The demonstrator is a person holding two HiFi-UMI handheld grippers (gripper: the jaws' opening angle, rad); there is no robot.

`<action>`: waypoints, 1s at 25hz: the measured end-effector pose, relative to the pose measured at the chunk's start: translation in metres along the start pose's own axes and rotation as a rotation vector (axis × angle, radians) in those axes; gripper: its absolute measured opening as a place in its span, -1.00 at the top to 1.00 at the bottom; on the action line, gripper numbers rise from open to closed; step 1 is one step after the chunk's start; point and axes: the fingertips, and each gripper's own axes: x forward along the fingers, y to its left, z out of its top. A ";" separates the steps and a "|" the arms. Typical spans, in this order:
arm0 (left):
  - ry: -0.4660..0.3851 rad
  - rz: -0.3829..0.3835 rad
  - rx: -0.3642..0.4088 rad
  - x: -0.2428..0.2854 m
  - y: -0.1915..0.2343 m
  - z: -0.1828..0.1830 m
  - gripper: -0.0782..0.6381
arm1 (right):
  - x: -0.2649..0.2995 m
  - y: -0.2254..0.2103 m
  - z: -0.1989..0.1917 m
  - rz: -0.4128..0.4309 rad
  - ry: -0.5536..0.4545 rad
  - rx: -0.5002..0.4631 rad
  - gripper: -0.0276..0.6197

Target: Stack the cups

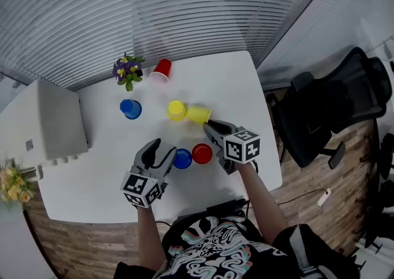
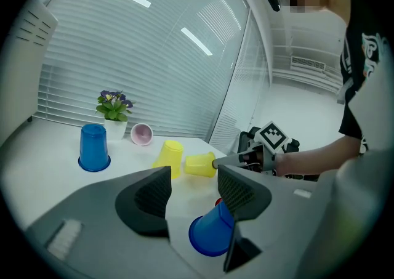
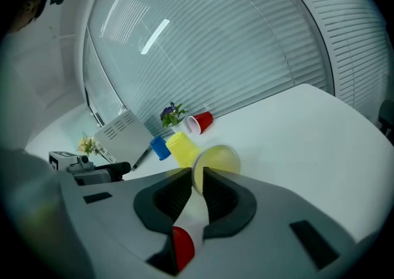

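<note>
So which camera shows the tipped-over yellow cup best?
The right gripper view: the tipped yellow cup lies close, mouth toward the camera, its rim between the jaws of the right gripper. The head view shows it small, from above; the left gripper view shows its side, farther off.

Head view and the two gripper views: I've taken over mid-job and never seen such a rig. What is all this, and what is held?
There is no robot: a person holds a two-fingered gripper in each hand. The head view looks down from the person's head; each gripper view rides on one gripper. On the white table are a flower pot, a white box and six cups: two red, two blue, two yellow. The right gripper pinches the rim of the yellow cup lying on its side. The left gripper is open and holds nothing; a blue cup sits just beside its fingers.
</note>
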 end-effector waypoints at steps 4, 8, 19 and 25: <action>0.001 0.002 0.001 0.002 0.000 0.001 0.16 | 0.000 -0.001 0.002 0.011 -0.014 0.019 0.85; 0.001 0.003 0.001 0.000 -0.001 0.002 0.16 | -0.003 0.003 0.002 0.034 -0.026 0.041 0.86; -0.042 0.000 -0.008 -0.003 -0.010 0.013 0.19 | -0.026 0.014 0.005 0.065 -0.079 0.084 0.86; -0.082 0.007 0.001 -0.008 -0.012 0.023 0.21 | -0.043 0.025 0.012 0.085 -0.116 0.051 0.86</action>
